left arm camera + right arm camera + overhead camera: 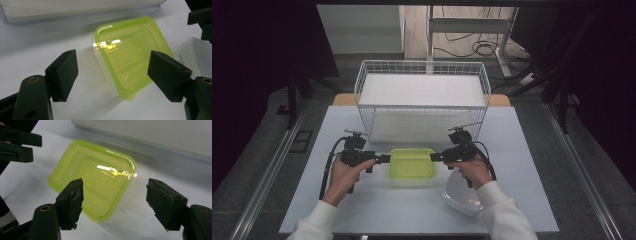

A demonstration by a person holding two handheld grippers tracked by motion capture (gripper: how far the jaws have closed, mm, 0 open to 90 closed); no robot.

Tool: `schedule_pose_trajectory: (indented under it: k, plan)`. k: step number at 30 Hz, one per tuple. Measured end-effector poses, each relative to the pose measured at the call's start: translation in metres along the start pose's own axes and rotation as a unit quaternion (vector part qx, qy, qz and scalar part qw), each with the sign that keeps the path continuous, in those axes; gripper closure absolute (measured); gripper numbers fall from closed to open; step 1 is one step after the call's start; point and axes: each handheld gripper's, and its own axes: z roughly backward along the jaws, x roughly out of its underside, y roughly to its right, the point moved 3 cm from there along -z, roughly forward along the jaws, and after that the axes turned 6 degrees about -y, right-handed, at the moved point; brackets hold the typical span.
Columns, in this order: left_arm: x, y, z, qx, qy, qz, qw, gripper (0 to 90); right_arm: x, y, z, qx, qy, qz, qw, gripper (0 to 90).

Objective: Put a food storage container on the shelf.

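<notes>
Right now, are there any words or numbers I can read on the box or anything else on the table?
No text can be read.
Clear tub: a small dark mark near its edge, too blurred to read.
Green lid on the box: no writing.
Wire basket: no label or sign.

Standing on a grey floor (257,165): a pale blue-grey table (522,150), with metal rails (267,175) running along both sides. Hanging left and right: dark curtains (257,50). Lying beyond, on lighter flooring: black cables (472,47) trailing beside a white desk frame (462,25). Falling evenly from above: soft indoor light.
</notes>
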Motion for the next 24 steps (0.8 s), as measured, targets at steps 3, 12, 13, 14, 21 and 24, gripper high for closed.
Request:
schedule_pose_trajectory:
  k: [3, 12, 13, 14, 21, 24]
  plan:
    - [-0.002, -0.002, -0.007, 0.005, -0.010, 0.009, 0.9999, 24.7, -0.002, 0.002, -0.008, -0.012, -0.008, -0.014, 0.9998, 33.3]
    - [-0.005, -0.006, -0.023, 0.023, -0.026, 0.030, 0.9990, 28.1, -0.003, 0.009, -0.031, -0.011, -0.044, -0.040, 0.9982, 38.0]
    - [-0.005, -0.006, -0.024, 0.024, -0.027, 0.031, 0.9989, 28.7, -0.002, 0.010, -0.032, -0.009, -0.047, -0.041, 0.9980, 38.4]
    - [-0.005, -0.006, -0.025, 0.026, -0.028, 0.032, 0.9988, 29.1, -0.002, 0.010, -0.034, -0.006, -0.051, -0.041, 0.9978, 38.8]
    - [-0.005, -0.008, -0.035, 0.036, -0.038, 0.047, 0.9975, 34.5, 0.001, 0.013, -0.043, -0.003, -0.069, -0.050, 0.9964, 44.8]
    - [-0.003, -0.012, -0.039, 0.059, -0.042, 0.066, 0.9952, 37.1, 0.002, 0.015, -0.045, -0.007, -0.070, -0.060, 0.9957, 48.7]
